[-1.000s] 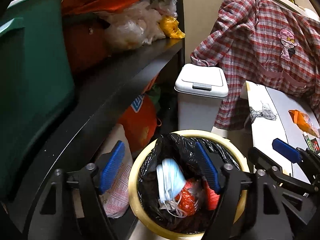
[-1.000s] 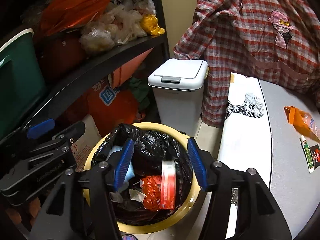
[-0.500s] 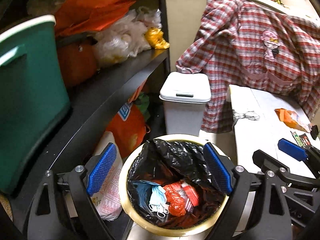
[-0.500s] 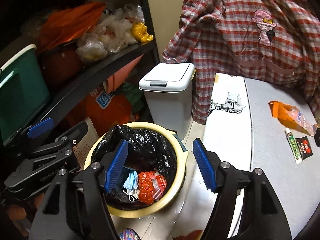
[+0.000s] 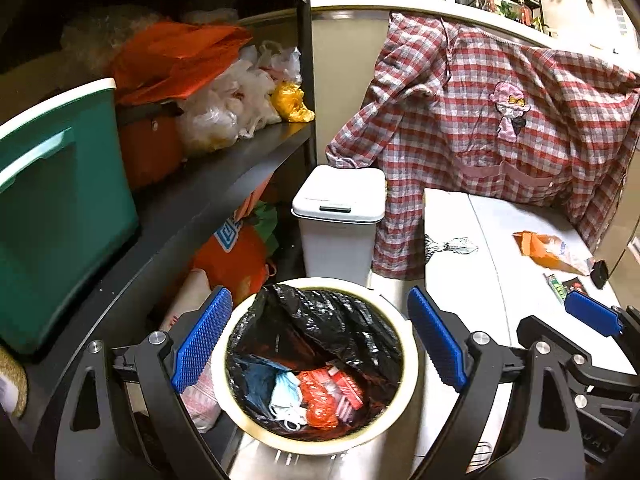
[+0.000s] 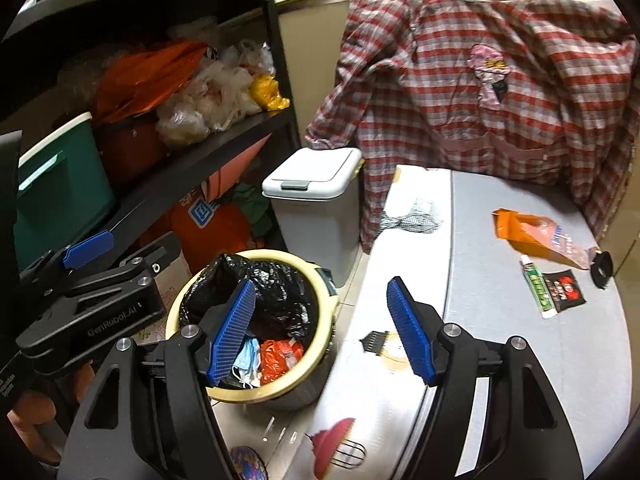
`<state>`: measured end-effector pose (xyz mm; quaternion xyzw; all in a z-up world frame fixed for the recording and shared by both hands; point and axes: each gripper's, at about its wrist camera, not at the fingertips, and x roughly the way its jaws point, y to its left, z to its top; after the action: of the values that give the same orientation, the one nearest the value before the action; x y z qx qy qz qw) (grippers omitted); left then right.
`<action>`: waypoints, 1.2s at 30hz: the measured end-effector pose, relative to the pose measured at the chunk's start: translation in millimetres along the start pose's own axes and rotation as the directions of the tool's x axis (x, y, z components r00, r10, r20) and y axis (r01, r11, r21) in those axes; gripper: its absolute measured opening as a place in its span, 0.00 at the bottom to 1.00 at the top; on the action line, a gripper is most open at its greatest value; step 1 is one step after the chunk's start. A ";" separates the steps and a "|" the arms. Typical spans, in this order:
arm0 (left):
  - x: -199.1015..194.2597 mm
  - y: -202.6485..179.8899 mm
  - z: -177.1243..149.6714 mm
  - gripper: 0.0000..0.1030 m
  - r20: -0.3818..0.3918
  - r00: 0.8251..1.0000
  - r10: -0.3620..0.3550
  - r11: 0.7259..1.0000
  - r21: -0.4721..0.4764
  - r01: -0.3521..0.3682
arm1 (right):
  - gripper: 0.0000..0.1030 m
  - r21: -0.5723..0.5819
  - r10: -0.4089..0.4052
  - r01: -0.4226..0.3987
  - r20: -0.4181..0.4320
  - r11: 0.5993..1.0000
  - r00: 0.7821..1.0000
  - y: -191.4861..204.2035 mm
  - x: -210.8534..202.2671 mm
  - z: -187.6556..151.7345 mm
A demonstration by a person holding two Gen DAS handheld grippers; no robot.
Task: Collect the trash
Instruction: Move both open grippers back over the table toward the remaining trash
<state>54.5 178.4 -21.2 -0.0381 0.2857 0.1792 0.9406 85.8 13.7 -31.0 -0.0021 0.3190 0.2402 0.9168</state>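
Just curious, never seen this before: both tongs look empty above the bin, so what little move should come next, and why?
Probably swing the right tongs toward the orange wrapper on the grey table. Both tongs stand open and hold nothing, the lined bin already holds a mask and red wrappers, and that wrapper, a small tube and a dark packet still lie on the table.

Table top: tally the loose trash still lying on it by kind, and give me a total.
Orange snack wrapper: 1
Small green-and-white tube: 1
Black-and-red sachet: 1
Black cap-like piece by the wrapper's end: 1
Total: 4 on the table, none yet in the yellow bin.
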 end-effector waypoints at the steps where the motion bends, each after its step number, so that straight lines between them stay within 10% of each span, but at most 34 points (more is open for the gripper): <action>1: -2.0 -2.0 -0.5 0.84 -0.001 1.000 -0.006 1.000 -0.004 0.006 | 0.66 0.003 -0.005 0.005 0.003 1.000 1.000 -2.8 -3.2 -0.4; 36: -0.6 -174.7 -0.6 0.84 -0.031 0.967 -0.254 0.953 0.162 0.255 | 0.66 0.183 -0.297 0.286 0.036 0.941 0.954 -157.0 -70.5 -22.6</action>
<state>116.4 15.2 -26.7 0.0025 0.2967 0.0322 0.9544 93.9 -159.6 -31.2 0.0391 0.3060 0.0727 0.9484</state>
